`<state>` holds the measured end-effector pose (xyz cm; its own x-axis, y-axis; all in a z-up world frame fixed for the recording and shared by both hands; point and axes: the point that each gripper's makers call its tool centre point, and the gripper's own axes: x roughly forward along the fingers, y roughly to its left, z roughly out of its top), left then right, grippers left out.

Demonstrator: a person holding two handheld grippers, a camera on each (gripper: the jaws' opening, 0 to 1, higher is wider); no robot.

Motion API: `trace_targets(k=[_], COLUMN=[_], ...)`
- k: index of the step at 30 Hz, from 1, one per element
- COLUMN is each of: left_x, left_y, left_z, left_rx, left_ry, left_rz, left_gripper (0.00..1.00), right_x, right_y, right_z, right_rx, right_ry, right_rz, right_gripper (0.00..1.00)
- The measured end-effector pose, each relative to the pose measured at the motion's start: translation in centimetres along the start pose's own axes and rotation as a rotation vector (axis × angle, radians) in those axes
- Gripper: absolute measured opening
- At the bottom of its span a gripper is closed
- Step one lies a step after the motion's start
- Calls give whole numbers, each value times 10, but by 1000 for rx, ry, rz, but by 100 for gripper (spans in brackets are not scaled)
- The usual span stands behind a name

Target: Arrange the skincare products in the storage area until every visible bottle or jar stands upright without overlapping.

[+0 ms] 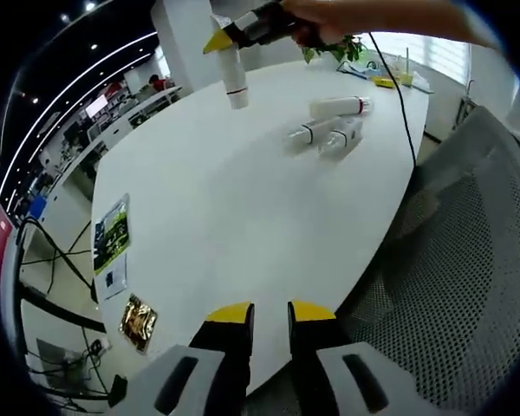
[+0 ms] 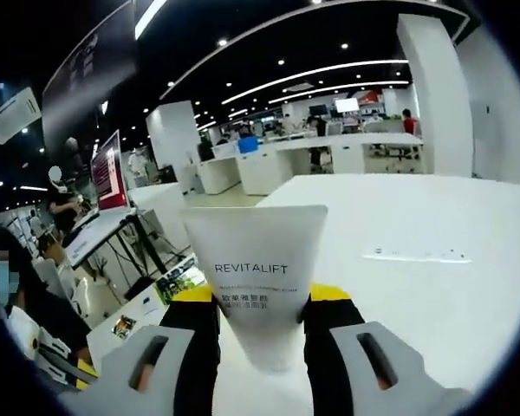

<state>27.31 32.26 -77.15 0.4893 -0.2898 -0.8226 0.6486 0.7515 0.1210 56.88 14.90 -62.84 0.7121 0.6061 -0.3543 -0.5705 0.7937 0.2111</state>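
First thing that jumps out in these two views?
In the right gripper view, a white REVITALIFT tube sits clamped between the right gripper's jaws. In the left gripper view the same tube hangs above the white table, while three more bottles lie on their sides at the far end. The left gripper hovers empty, jaws slightly apart.

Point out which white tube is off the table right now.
The REVITALIFT tube, clamped in the right tongs above the table; the three other tubes lie on their sides.
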Motion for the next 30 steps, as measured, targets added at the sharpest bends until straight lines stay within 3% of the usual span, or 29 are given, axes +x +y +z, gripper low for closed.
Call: trace_targets(k=[11,23,30], left_x=[1,1,0], left_y=[0,3,5], left_z=[0,-3,-2], left_rx=[-9,-14,-18], left_ry=[8,17,14], left_rz=[7,15,23], left_gripper=[16,16,16], right_x=[34,65,68], right_y=[-50,-73,-65], right_z=[1,23,-8], right_rx=[33,-36,-28], right_ry=[16,22,49], right_rz=[-91,-123,-146], right_gripper=[34,34,34])
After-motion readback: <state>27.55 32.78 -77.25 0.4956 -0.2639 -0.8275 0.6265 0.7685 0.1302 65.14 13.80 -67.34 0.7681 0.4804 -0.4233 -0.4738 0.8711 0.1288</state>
